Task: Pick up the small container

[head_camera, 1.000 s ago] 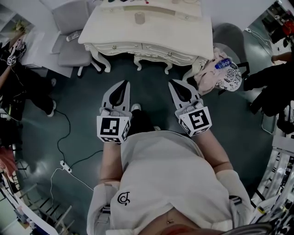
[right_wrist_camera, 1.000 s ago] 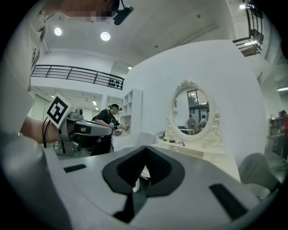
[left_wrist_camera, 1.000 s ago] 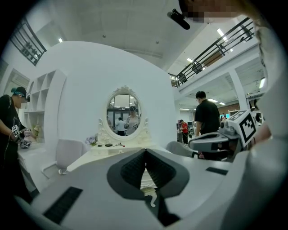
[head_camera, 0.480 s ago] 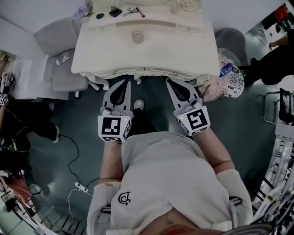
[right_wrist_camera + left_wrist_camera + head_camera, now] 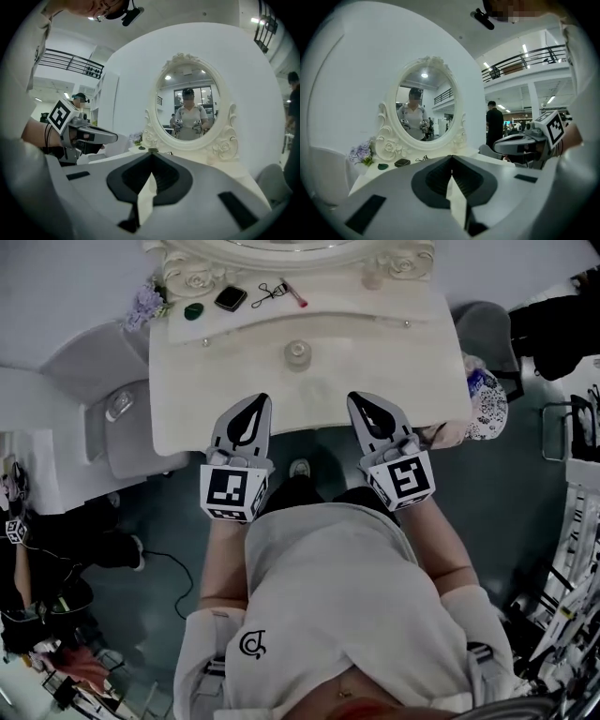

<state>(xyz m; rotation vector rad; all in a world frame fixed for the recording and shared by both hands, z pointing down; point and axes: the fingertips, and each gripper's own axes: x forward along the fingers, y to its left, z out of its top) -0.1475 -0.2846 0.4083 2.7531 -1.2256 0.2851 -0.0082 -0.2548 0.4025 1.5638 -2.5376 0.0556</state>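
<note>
The small container (image 5: 298, 354), a clear round jar with a lid, stands in the middle of the white dressing table (image 5: 206, 399). My left gripper (image 5: 260, 400) is shut and empty, its tip over the table's front edge, a little short of the jar and to its left. To the jar's right, at about the same distance, my right gripper (image 5: 360, 397) is also shut and empty. In the left gripper view the closed jaws (image 5: 452, 157) point at the oval mirror (image 5: 424, 105). In the right gripper view the closed jaws (image 5: 152, 152) do the same. Both gripper views have the jar hidden.
Along the table's back lie purple flowers (image 5: 145, 306), a green piece (image 5: 193, 310), a black compact (image 5: 231, 298), an eyelash curler (image 5: 272, 290) and a pink stick (image 5: 296, 294). A grey chair (image 5: 103, 418) stands left. A seat with clothes and a bottle (image 5: 486, 395) stands right.
The dressing table has come closer in the head view. Both grippers, over the floor before, now reach over the table's front edge. Both stayed shut.
</note>
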